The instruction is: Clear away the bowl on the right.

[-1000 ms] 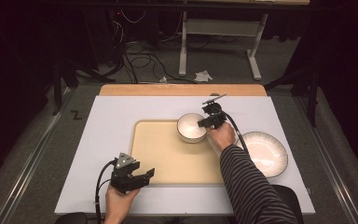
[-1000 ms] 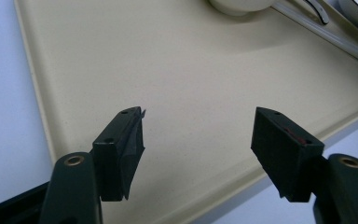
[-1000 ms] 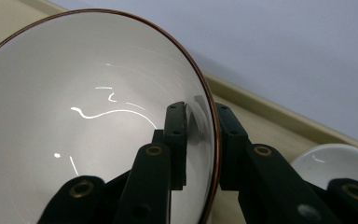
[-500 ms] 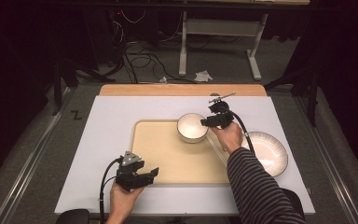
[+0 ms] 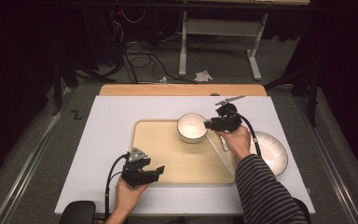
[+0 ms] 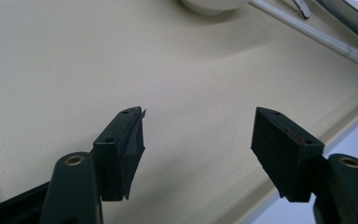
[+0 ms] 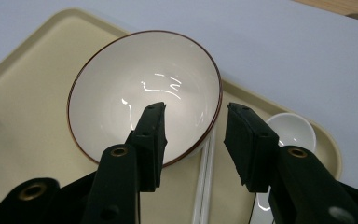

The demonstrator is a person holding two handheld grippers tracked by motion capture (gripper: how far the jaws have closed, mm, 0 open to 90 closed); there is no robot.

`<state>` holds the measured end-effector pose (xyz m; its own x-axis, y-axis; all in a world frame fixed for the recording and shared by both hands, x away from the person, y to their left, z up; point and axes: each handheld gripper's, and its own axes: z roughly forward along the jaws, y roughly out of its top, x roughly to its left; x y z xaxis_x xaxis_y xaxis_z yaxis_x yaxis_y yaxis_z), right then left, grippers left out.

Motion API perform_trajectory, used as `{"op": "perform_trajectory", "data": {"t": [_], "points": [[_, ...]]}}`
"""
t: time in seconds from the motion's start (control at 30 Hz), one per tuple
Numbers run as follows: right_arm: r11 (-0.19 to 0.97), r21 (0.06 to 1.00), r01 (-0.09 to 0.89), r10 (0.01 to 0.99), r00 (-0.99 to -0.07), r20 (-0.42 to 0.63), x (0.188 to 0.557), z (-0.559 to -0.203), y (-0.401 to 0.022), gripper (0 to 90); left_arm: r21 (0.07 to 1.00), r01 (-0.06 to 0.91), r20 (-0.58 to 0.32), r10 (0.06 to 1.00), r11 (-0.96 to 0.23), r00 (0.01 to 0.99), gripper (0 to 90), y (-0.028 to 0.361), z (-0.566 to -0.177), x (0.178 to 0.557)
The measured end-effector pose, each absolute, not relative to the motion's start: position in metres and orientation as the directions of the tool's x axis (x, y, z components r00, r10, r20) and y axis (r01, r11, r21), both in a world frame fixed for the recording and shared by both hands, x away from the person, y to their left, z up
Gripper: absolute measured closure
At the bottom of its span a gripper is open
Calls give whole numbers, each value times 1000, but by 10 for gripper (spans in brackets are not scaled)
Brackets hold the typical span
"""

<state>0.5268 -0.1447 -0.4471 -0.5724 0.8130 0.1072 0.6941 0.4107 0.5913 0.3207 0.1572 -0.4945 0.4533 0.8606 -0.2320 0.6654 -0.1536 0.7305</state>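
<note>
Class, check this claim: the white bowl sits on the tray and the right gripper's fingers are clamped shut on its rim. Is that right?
Not quite. The white bowl does sit on the tray, but the right gripper has just been opening; its fingers stand apart, straddling the rim without pressing it. The right gripper view shows this.

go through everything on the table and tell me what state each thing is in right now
Bowl: upright, empty, on the tray's far right corner.
Tray: flat on the table.
Plate: empty, right of the tray.
Right hand-held gripper: open, jaws just opening, astride the bowl's rim, not pressing.
Left hand-held gripper: open, empty.
</note>
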Motion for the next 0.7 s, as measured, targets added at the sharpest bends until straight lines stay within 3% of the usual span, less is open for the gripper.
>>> {"op": "perform_trajectory", "data": {"t": [0.7], "points": [[405, 649, 644, 780, -614, 122, 486, -420, -165, 582, 743, 642, -237, 821, -191, 519, 352, 143, -493, 338]]}}
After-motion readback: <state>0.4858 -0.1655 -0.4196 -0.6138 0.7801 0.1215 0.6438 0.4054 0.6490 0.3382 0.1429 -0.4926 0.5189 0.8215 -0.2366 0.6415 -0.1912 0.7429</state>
